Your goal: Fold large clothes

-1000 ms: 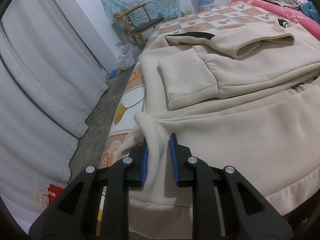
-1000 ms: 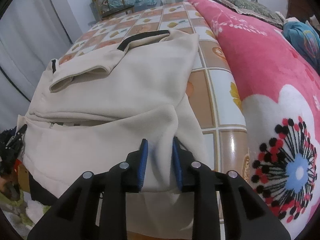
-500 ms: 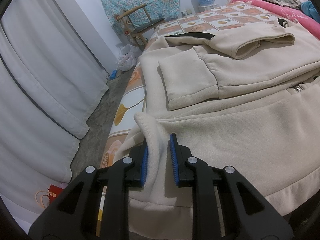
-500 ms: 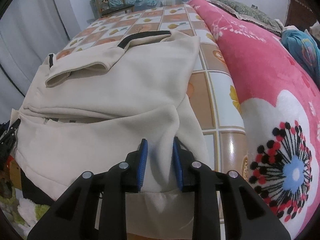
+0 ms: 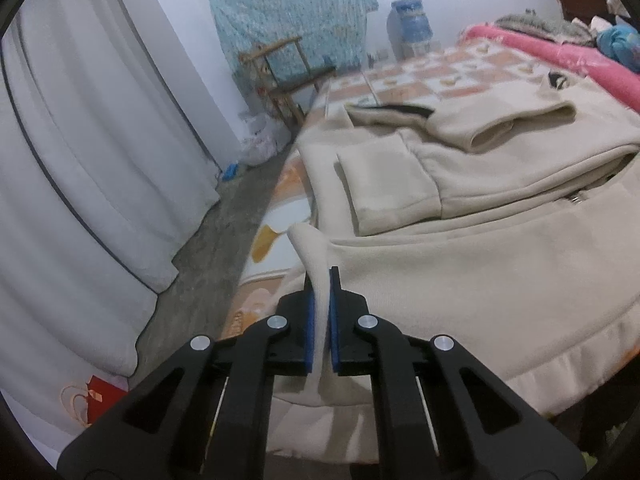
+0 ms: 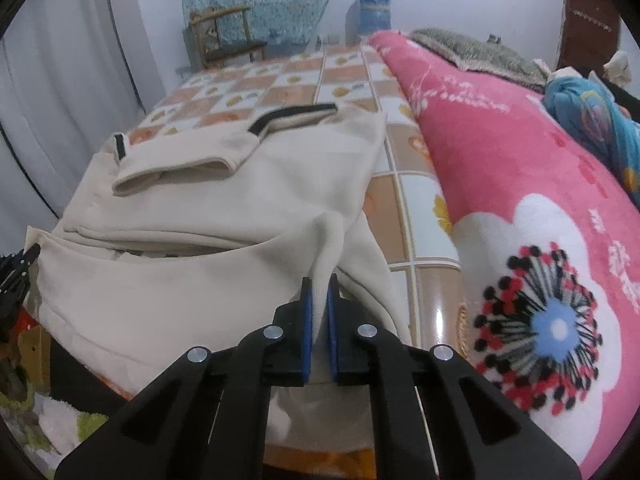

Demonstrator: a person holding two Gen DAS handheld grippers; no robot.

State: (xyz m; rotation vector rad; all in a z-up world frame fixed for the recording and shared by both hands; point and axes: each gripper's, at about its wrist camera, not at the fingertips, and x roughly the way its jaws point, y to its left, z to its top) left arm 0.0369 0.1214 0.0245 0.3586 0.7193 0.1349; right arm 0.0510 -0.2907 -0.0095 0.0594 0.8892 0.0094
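Note:
A large cream hoodie [image 5: 460, 264] lies on a tiled-pattern bed, its sleeves folded across the body. It also shows in the right wrist view [image 6: 208, 248]. My left gripper [image 5: 321, 304] is shut on a pinched fold at the hoodie's near left hem corner and lifts it. My right gripper [image 6: 319, 304] is shut on a pinched fold at the near right hem corner, also raised. The black-trimmed collar [image 6: 292, 114] lies at the far end.
A pink flowered blanket [image 6: 520, 200] lies along the bed's right side. White curtains [image 5: 80, 152] hang on the left over a grey floor [image 5: 224, 240]. A wooden chair [image 5: 288, 76] and a water bottle [image 5: 410, 24] stand at the far wall.
Both grippers have closed tight on the hem folds and lifted them upward; the cloth now stands in peaks between the pads.

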